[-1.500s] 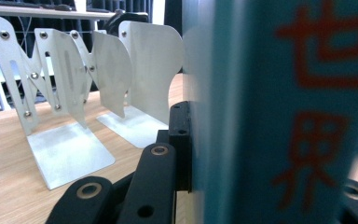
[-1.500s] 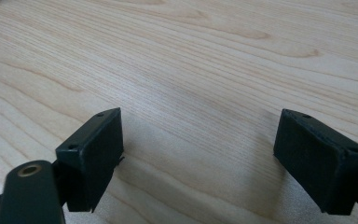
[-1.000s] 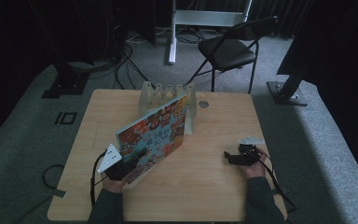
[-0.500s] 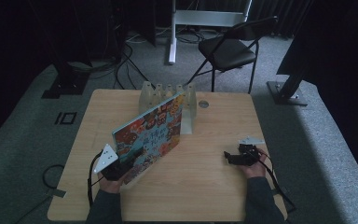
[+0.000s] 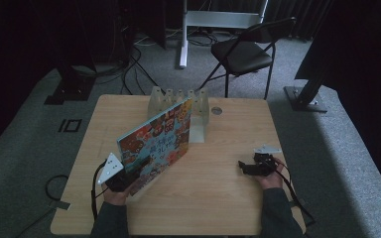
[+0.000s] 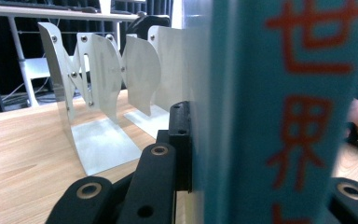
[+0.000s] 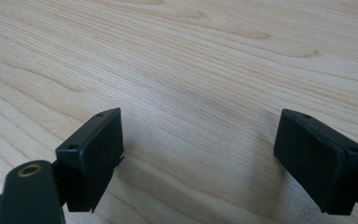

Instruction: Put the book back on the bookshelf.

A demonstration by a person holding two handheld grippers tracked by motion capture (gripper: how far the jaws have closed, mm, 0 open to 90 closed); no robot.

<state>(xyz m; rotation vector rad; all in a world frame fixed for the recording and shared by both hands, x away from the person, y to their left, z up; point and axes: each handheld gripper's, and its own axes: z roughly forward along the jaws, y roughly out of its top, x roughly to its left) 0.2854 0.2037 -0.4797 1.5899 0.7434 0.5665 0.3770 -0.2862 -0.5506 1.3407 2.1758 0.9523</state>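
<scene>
**Left claw clamps picture book, right claw idle**

High view: left gripper (image 5: pixel 129 174) clenched on the near lower corner of the picture book (image 5: pixel 155 144) — book stands tilted on its edge on the table (image 5: pixel 228 208), far end beside the metal bookend rack (image 5: pixel 198 111). Cover colourful w/ cartoon art. Left hand (image 5: pixel 115 194) low at the near edge, forearm in from below. Right gripper (image 5: pixel 243 166) rests on the wood, well apart from book.

Left gripper view: jaws pinch the book's teal spine w/ red characters; rack just behind.

Right gripper view: jaws wide apart, nothing btw them — bare wood.
</scene>
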